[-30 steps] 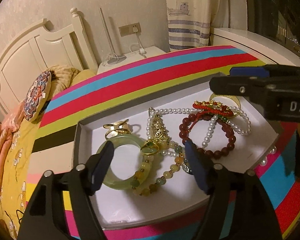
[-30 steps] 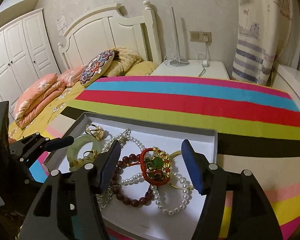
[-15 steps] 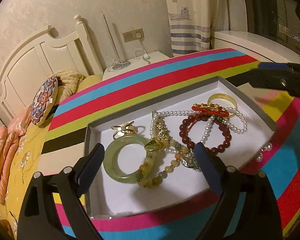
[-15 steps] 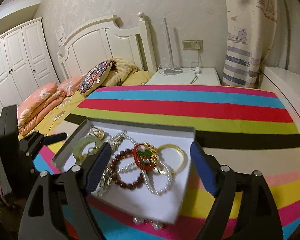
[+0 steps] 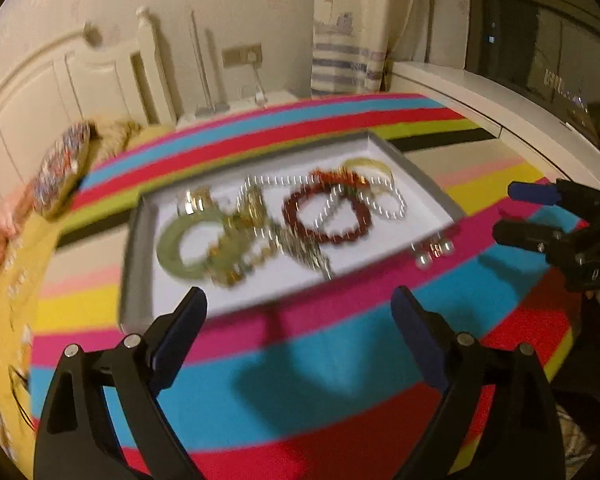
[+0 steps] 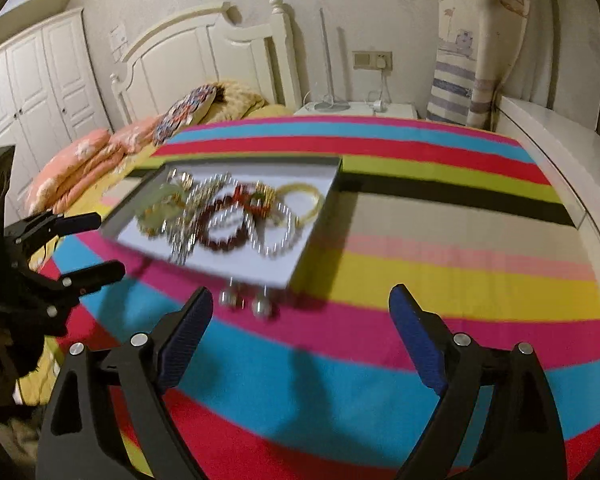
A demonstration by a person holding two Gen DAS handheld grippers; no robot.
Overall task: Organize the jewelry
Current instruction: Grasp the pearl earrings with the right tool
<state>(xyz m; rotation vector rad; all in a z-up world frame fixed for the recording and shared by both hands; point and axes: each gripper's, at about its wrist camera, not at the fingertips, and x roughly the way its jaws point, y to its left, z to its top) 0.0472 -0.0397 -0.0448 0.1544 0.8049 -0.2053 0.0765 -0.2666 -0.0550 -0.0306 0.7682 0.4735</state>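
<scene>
A shallow white tray with a grey rim (image 5: 134, 264) (image 6: 252, 162) lies on the striped blanket (image 5: 300, 380). It holds a tangle of jewelry: a green jade bangle (image 5: 168, 248), a red bead bracelet (image 5: 340, 240) (image 6: 220, 244), a pearl necklace (image 5: 396, 204), a gold bangle (image 6: 312, 196) and gold pieces. A few loose pearl beads (image 5: 432, 252) (image 6: 244, 302) rest on the blanket just outside the tray's near edge. My left gripper (image 5: 298, 294) (image 6: 108, 244) hovers open short of the tray. My right gripper (image 6: 300, 290) (image 5: 516, 216) is opening, with nothing between its fingers. The frames are motion-blurred.
The blanket covers a bed with a white headboard (image 6: 204, 52) and pillows (image 6: 188, 112) at the far left. A nightstand with a lamp (image 6: 356, 108) stands behind, a curtain (image 6: 468, 76) and a white ledge (image 6: 560, 152) on the right, a wardrobe (image 6: 32, 92) far left.
Both grippers have drawn back from over the tray toward the near side of the blanket, and both pairs of jaws stand wider. The jewelry and tray lie as before.
</scene>
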